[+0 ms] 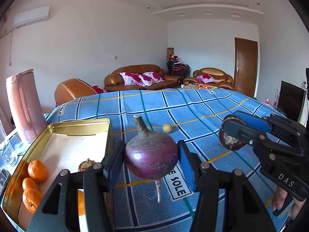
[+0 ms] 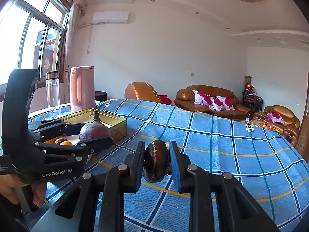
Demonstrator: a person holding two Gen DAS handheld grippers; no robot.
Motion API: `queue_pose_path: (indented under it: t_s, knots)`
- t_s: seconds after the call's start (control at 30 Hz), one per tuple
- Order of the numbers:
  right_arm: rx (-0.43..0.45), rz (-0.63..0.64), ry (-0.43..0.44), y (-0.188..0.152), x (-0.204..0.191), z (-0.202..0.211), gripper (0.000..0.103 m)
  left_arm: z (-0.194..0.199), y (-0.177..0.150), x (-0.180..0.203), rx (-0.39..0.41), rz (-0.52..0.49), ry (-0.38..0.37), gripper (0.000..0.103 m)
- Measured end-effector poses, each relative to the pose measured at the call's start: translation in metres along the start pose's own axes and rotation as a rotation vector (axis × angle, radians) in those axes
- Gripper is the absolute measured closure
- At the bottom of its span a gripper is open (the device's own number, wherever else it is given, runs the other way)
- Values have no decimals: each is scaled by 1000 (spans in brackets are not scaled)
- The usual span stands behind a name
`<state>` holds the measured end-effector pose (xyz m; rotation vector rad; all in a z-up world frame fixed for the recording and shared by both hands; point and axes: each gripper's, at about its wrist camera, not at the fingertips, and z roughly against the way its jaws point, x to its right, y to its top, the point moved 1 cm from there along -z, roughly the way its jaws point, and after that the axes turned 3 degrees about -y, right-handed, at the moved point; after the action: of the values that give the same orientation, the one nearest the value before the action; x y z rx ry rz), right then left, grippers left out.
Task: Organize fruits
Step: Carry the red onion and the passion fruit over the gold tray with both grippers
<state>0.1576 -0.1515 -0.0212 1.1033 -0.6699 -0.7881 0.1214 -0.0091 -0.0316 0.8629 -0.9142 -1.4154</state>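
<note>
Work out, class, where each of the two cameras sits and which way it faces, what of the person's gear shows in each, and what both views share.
Left wrist: on the left gripper, facing forward along its jaws across the blue checked tablecloth toward the sofas; jaws clamp a purple radish; the right gripper shows at right.
Right wrist: on the right gripper, facing across the table, jaws clamping a dark brown fruit; the left gripper shows at left.
Shared: gold tin, oranges, pink kettle, tablecloth, both grippers.
</note>
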Motion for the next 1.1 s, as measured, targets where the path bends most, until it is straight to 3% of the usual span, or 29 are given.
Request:
queue_pose_path:
  t_s: [1.1]
  knots:
    - [16,55,82,8,-56,-13,76,25,-10,-46,32,48,64,47]
